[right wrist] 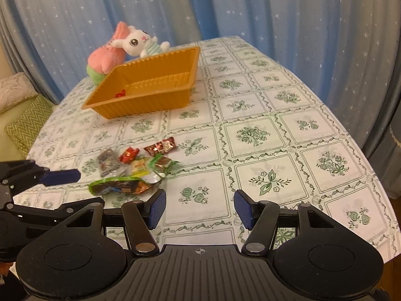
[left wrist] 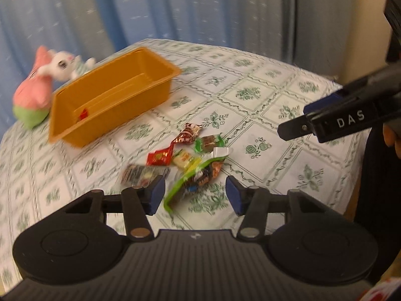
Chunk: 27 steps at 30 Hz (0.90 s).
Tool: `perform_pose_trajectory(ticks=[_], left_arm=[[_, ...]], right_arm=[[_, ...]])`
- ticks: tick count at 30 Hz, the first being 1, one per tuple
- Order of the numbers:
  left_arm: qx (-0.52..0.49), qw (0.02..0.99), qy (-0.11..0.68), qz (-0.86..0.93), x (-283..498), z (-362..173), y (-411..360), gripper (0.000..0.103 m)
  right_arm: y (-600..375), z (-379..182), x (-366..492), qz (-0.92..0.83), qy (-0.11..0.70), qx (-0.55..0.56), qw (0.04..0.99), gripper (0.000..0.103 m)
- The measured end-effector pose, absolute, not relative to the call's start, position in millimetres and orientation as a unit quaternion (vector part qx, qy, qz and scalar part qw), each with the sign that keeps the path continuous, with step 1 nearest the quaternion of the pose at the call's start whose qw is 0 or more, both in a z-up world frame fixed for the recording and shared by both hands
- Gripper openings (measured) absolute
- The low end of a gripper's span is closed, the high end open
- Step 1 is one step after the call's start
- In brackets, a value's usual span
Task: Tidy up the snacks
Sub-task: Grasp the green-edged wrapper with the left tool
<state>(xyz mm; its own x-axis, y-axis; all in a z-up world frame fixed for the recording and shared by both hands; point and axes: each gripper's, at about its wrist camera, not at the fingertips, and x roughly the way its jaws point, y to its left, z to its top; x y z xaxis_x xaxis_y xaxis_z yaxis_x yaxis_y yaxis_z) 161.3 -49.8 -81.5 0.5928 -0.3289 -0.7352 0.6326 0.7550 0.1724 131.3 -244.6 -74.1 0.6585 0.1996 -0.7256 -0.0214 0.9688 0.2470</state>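
Seen from the left wrist camera, a pink and green plush (left wrist: 32, 92) with a white bunny plush (left wrist: 62, 66) leaning on it sits far ahead and left of the fingers, on a table (left wrist: 263, 87) covered in a white cloth with green floral squares. Just right of the toys stands an orange plastic tray (left wrist: 112, 95), well ahead of the left finger, with 1 small red candy (left wrist: 84, 114) lying in its near corner.

The left gripper (left wrist: 195, 195) has its 2 blue-padded fingers spread wide and holds nothing. A dark snack packet (left wrist: 142, 174) lies just ahead of its left finger. A long green-edged snack bag (left wrist: 198, 178) lies between the fingers and runs forward from the gap. Beyond it, a red packet (left wrist: 160, 156), a pale yellow packet (left wrist: 183, 159), a green wrapped candy (left wrist: 208, 144) and a brown foil packet (left wrist: 189, 133) cluster close together.

Far right in that view, the right gripper (left wrist: 308, 119) enters from the side, above the cloth and apart from the snacks. From its own camera, the right gripper (right wrist: 200, 208) is also wide open and holds nothing, over bare cloth, with the snack pile ahead of its left finger. A blue curtain (right wrist: 250, 7) with white stars hangs behind the table.
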Motion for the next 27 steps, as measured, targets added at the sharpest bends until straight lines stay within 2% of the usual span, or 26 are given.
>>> perform_pose_trajectory(ticks=[4,10,15,18,20,22,27], left_arm=[[0.247,0.847,0.357,-0.307,178.7,-92.4,-59.7,0.051],[0.255,0.814,0.394,-0.343,197.5,-106.5,-74.0,0.041],[0.269,0.804,0.411,-0.336,204.3,-117.6,-78.6,0.04],[0.258,0.808,0.42,-0.323,205.8,-119.0,-77.5,0.038],[0.235,0.808,0.436,-0.318,205.8,-115.5,-76.3,0.03],[0.206,0.807,0.448,-0.325,204.9,-111.4,-74.3,0.026],[0.212,0.809,0.445,-0.318,205.1,-116.9,-80.6,0.026]], right_arm=[[-246.1,-83.4,144.7,0.059,0.415,0.109,0.901,0.06],[-245.9,-92.2,159.1,0.059,0.418,0.108,0.9,0.06],[-246.0,-95.8,166.0,0.056,0.419,0.108,0.9,0.06],[-246.9,-98.4,168.5,0.055,0.421,0.11,0.899,0.06],[-247.8,-99.8,169.3,0.055,0.422,0.111,0.898,0.06],[-249.0,-101.0,170.0,0.054,0.422,0.113,0.898,0.06],[-249.8,-104.2,172.0,0.053,0.424,0.115,0.897,0.06]])
